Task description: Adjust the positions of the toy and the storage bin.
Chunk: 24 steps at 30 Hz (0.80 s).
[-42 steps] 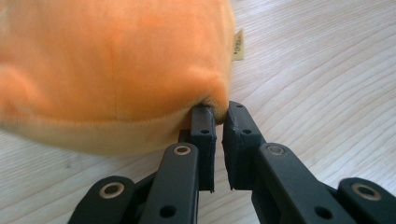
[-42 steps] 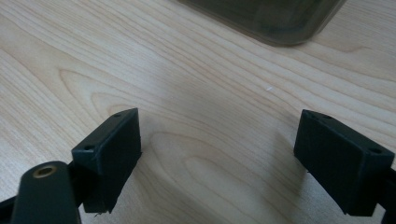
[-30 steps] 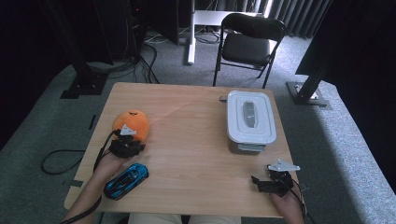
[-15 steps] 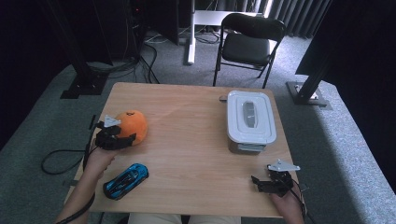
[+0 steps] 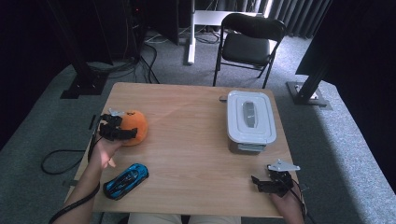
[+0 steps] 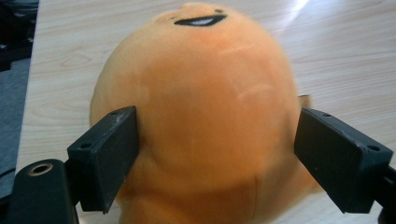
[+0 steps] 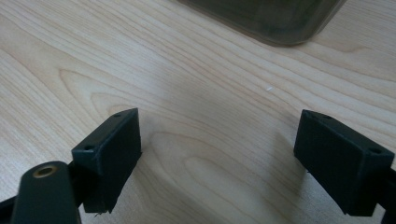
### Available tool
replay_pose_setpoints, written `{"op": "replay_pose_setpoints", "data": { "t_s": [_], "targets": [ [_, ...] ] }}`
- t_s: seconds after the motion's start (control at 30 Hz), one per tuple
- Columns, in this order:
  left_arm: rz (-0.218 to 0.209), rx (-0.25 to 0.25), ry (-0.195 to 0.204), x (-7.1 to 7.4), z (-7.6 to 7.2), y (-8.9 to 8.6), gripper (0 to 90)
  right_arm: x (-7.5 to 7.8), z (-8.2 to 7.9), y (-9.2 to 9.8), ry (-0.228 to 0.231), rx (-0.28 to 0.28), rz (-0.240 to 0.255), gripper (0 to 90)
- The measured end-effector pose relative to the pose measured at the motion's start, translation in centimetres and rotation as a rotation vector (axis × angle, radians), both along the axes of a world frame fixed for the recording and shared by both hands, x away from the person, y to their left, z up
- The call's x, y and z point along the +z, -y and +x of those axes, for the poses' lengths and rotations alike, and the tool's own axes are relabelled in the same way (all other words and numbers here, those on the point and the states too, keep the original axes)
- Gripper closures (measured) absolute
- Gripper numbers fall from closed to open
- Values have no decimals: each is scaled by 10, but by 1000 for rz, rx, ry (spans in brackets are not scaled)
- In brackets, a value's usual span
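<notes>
Between wide L gripper point(image 6: 217, 158) fingers, round orange plush point(image 6: 201, 116), black smile, R gripper point(image 7: 217, 161) wide.

Bare counter point(image 5: 187, 140) through the middle, free for passing. Blocked at nine o'clock by orange plush point(image 5: 134, 127), at seven by blue toy car point(image 5: 126, 181), at two by lidded box point(image 5: 250, 121).

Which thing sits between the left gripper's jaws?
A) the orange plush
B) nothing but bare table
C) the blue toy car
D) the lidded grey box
A: the left gripper view shows the orange plush between the two jaws of the left gripper, the right-hand jaw standing off it.
</notes>
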<state>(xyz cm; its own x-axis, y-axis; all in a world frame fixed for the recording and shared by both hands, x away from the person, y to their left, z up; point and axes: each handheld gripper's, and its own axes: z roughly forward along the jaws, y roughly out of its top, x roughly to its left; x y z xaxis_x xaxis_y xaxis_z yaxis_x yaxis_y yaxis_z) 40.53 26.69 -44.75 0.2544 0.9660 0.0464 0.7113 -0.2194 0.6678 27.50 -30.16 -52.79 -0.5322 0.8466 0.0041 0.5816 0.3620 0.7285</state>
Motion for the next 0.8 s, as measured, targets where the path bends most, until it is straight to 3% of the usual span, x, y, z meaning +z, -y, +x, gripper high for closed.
{"op": "replay_pose_setpoints", "data": {
  "t_s": [0.23, 0.33, 0.5, 0.8],
  "targets": [
    [15, -25, -45, -16, 4, -3, 194, 0, 0, 0, 0, -1, 0, 145],
    [5, -21, -37, -24, 4, -4, 223, 0, 0, 0, -1, -1, 0, 146],
    [-3, -24, -14, -22, 2, -6, 430, 0, 0, 0, 0, -2, 0, 146],
    [-3, -48, 40, -8, -2, -5, 655, 0, 0, 0, 0, -3, -1, 146]
  ]
}}
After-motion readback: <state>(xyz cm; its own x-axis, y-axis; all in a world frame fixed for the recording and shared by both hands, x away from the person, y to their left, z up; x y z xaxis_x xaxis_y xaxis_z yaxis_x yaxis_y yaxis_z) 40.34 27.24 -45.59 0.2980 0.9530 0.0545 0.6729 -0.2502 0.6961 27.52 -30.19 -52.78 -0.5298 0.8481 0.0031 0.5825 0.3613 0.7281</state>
